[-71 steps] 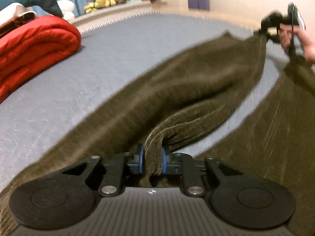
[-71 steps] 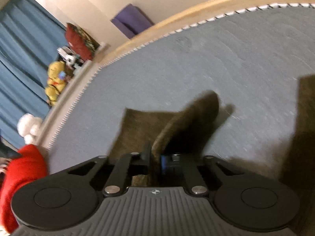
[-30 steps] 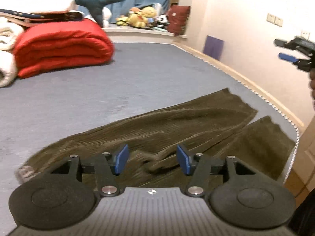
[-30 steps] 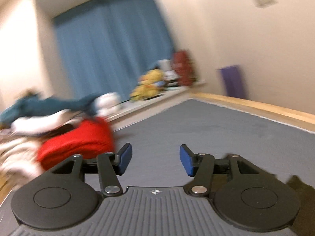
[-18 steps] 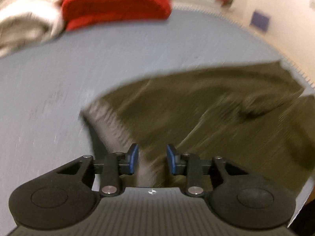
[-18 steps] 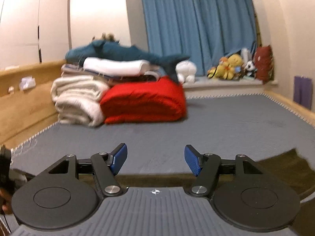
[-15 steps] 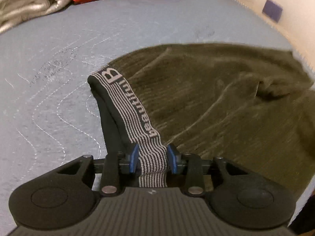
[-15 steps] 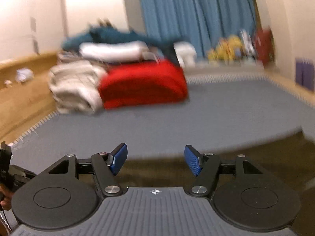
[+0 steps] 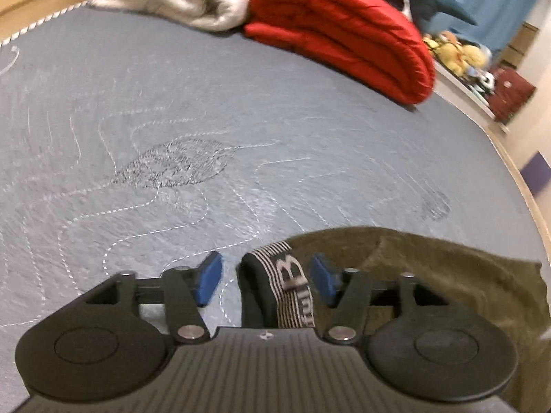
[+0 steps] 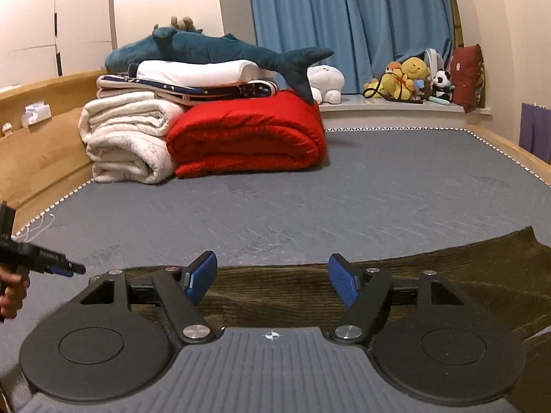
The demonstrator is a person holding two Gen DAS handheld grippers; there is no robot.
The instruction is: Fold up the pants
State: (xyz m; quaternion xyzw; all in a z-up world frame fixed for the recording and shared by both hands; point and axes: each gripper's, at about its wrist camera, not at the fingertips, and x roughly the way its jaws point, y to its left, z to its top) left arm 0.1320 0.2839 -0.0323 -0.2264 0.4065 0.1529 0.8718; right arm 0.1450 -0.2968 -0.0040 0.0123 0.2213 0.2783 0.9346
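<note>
Olive pants (image 9: 430, 275) lie flat on the grey bed (image 9: 241, 120), near its front edge. My left gripper (image 9: 265, 280) tilts down over the striped waistband (image 9: 292, 289); its jaws are opening, the band between them but not pinched. My right gripper (image 10: 272, 284) points almost level across the pants, jaws opening on nothing. I judge I am between folds; next, both should grip an edge and lift together.

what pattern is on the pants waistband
Black with thin pale stripes and pale lettering on the waistband; the pants are olive. Clearest in the left wrist view.
</note>
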